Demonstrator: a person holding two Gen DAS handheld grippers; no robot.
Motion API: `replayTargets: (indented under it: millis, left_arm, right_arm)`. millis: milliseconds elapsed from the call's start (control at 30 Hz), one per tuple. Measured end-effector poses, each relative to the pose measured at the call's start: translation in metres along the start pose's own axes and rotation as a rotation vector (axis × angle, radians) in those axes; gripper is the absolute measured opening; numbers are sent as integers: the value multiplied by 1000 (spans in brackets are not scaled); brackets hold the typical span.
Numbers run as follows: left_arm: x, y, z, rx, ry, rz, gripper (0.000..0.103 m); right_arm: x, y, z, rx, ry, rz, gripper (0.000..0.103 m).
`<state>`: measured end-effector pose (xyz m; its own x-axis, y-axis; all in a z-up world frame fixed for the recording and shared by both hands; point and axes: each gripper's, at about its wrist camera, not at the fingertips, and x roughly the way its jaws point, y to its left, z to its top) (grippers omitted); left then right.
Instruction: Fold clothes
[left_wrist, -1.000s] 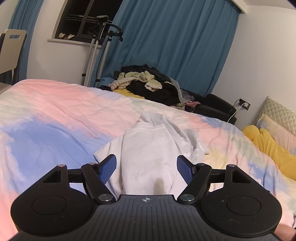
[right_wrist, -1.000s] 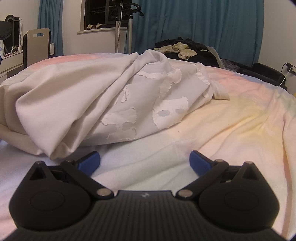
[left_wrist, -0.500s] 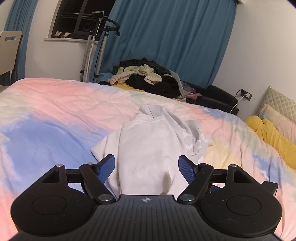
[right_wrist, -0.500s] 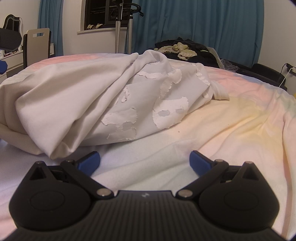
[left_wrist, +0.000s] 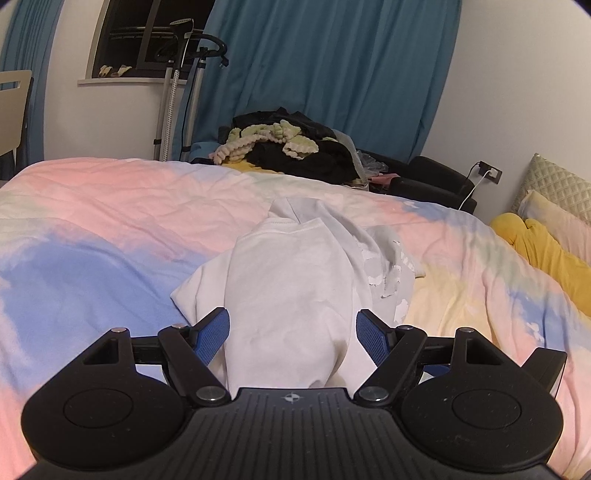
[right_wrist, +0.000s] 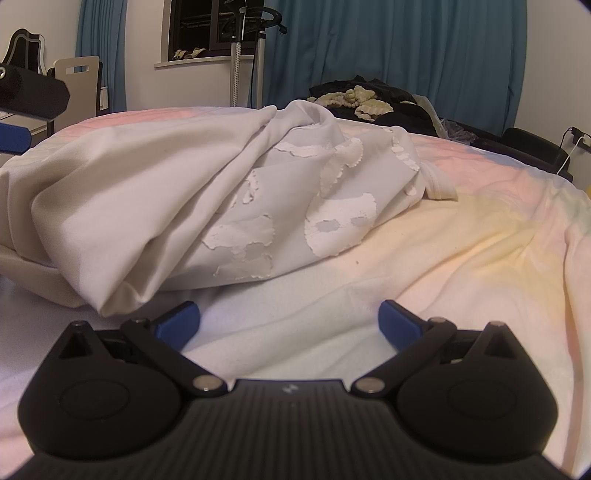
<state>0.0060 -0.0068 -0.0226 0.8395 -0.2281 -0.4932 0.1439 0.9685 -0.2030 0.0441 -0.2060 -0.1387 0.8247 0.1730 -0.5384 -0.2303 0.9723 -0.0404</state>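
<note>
Dim, warm indoor light falls softly and evenly, with faint shadows. Both fisheye views bend strongly at the dark corners. The window (left_wrist: 147, 40) is black; focus is slightly soft.

The white shirt (left_wrist: 291, 295) is lying bunched in the middle of the bed (left_wrist: 110, 229), blocking a straight pass across it. Left of the shirt the quilt is lying bare. Right of the shirt bare quilt is running to a yellow cushion (left_wrist: 546, 254). Beyond the shirt a clothes pile (left_wrist: 288, 147) is crowding the far edge.
</note>
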Motion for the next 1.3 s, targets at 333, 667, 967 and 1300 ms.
replayTargets:
  millis: [333, 667, 967, 1300]
  left_arm:
    - [-2, -1, -1, -5, -6, 0, 79]
    - [-3, 2, 0, -3, -6, -5, 79]
    - [-8, 1, 3, -5, -22, -17, 79]
    - [-24, 4, 4, 2, -44, -49, 79]
  right_arm:
    - [2, 0, -1, 1, -2, -1, 103]
    - [1, 1, -1, 1, -2, -1, 103]
    - [1, 0, -1, 1, -4, -1, 103]
    - [3, 5, -2, -25, -2, -23, 103]
